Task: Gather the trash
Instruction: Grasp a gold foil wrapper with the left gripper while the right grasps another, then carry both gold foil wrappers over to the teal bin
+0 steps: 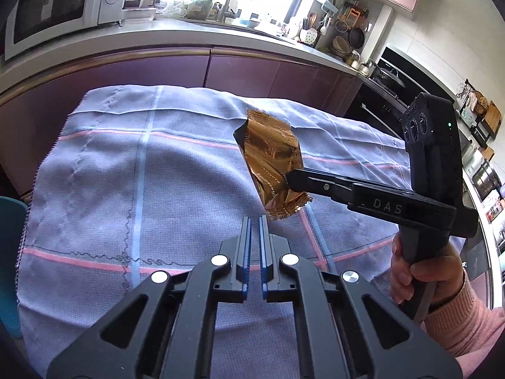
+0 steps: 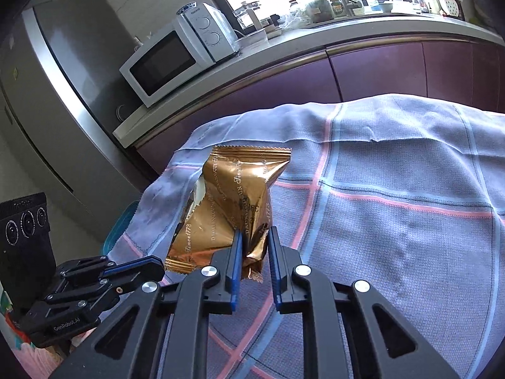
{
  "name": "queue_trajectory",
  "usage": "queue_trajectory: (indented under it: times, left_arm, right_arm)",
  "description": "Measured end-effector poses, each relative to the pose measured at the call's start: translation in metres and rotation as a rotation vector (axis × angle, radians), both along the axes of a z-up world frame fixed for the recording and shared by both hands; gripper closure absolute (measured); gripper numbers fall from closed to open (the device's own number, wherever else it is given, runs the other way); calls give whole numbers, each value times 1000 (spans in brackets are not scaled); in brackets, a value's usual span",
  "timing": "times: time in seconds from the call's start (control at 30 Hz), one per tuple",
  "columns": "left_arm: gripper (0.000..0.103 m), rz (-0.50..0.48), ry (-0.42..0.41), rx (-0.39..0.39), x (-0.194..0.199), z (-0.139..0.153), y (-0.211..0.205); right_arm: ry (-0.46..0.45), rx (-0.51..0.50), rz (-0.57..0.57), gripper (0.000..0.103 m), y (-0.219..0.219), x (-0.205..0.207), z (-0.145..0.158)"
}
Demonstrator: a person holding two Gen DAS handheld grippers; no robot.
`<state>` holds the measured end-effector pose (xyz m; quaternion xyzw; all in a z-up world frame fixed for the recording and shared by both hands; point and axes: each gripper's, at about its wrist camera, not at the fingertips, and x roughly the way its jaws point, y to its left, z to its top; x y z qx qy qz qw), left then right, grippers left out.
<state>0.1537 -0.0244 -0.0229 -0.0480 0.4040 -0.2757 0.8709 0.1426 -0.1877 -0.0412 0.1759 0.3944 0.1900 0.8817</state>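
covering the table is a pale blue checked cloth (image 1: 132,170) with pink and light blue stripes, and behind it runs a counter with purple cabinet fronts and a white microwave (image 2: 176,53). over the cloth the right gripper (image 2: 255,240) pinches a torn gold foil wrapper (image 2: 230,202) by its lower corner, the blue pads narrowed onto the crumpled foil so the wrapper stands clear of the cloth. a hand (image 1: 423,271) in a pink sleeve grips that tool's handle. just beside the wrapper's bottom edge, the left gripper (image 1: 255,221) has its fingers pressed together with nothing between them, not touching the foil.
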Motion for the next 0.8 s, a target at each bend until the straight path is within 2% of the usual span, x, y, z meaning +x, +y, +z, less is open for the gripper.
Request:
queue_trajectory:
  times: [0.3,0.8]
  left_arm:
    - [92,98,-14,-38,-26,10,61]
    - [91,272,-41,-52,-67,16,157]
  right_arm:
    - [-42,-5,68,89,39,-7,16]
    - [-60,-17,246,89,133,-1,28]
